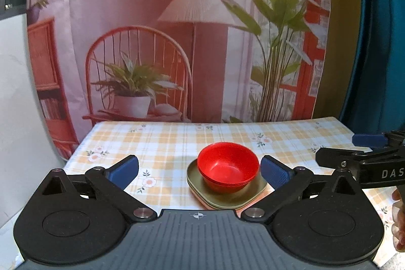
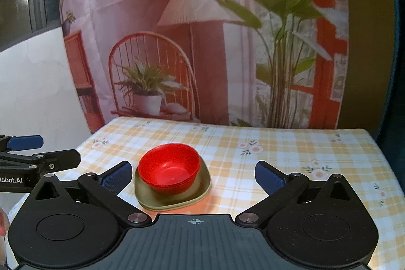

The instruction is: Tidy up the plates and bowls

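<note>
Nested red plastic bowls [image 1: 227, 167] sit on a stack of olive-green square plates [image 1: 225, 196], mid-counter on the yellow checked floral cloth [image 1: 164, 143]. Left gripper [image 1: 198, 170] fingers spread wide, empty (stack between the tips, untouched). Right gripper [image 2: 193, 175] likewise spread, empty, stack near its left finger.

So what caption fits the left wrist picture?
Open left gripper facing stacked red bowls on olive plates, checked tablecloth.
</note>
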The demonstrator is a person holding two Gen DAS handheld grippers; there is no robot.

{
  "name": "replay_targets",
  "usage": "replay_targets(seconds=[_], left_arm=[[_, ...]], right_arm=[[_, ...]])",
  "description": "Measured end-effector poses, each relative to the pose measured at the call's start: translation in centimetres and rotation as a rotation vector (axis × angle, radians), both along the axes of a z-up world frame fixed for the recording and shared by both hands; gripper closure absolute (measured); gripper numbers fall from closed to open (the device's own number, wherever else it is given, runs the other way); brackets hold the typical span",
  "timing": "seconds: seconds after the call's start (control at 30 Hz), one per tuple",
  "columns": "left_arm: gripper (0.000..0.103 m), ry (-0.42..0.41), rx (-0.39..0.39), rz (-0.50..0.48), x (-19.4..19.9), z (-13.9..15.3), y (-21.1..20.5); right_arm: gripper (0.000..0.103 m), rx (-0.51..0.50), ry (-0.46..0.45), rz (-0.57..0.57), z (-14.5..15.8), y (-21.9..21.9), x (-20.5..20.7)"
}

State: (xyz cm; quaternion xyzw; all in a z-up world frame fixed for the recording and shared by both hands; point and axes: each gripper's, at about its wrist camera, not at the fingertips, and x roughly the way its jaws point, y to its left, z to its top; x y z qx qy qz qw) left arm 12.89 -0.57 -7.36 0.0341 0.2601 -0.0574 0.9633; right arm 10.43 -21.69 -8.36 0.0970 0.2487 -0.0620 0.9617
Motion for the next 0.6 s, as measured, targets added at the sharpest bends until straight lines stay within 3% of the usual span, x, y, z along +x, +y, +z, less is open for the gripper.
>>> replay_targets(seconds=[0.2, 0.37, 0.6], left_arm=[[0.000, -0.037, 0.003, 0.016, -1.9, 2.0, -0.1], [0.000, -0.117, 0.062, 0.020, -4.7, 4.1, -1.1], [0.000, -0.159, 0.043, -0.011, -7.6, 6.8, -1.8]], right_arm=[[0.000, -0.001, -0.038, -0.033, 2.2, 0.0, -3.1], [0.000, -0.004, -0.075, -0.050, 4.3, 0.4, -5.5], [0.000, -0.039, -0.125, -0.037, 7.4, 1.6, -8.3]])
